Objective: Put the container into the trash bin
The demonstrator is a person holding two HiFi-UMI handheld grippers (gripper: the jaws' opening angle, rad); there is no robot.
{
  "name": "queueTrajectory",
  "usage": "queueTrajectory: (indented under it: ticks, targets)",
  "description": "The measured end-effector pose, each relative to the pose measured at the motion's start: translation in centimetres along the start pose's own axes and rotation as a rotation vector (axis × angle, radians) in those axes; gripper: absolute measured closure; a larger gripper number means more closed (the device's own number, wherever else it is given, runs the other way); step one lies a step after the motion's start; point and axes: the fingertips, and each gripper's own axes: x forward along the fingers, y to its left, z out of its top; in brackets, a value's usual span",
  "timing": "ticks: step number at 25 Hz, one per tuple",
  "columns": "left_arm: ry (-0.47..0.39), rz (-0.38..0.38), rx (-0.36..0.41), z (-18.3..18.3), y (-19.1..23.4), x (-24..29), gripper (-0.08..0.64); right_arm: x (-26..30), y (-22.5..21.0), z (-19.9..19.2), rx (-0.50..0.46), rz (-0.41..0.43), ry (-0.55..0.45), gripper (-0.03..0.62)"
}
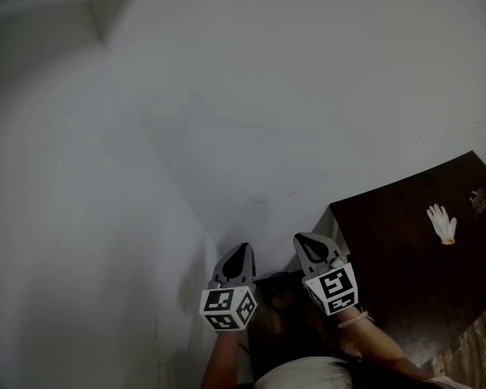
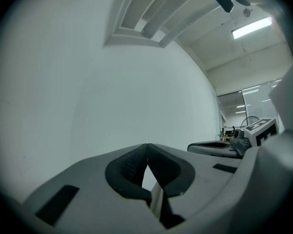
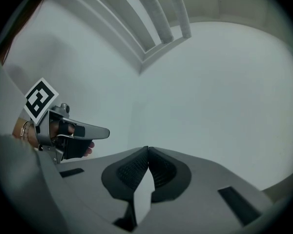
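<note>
The left claw [image 1: 240, 252] and the right claw [image 1: 308, 241] are held side by side near the person, both pointed at a white wall [image 1: 292, 96]. In each gripper view the tips are seen pressed together, with nothing gripped. Farther right, a dark wooden surface [image 1: 389, 250] carries a white glove [image 1: 442, 223]. Near the glove, by the far edge, a small clear object [image 1: 479, 198], possibly the container, is only faintly made out.

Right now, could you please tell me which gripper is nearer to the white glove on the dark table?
Right. The right gripper hangs at the table's left edge, left of the glove; the left gripper is farther left, off the table.
</note>
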Motion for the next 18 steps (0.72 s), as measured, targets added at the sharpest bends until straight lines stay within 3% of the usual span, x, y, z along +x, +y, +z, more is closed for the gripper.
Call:
queueTrajectory:
  ticks: [18]
  targets:
    - [-0.004,0.037,-0.032,-0.5,0.6,1.3,0.540,0.5,-1.5,-0.3,-0.018,-0.030,0.001,0.584]
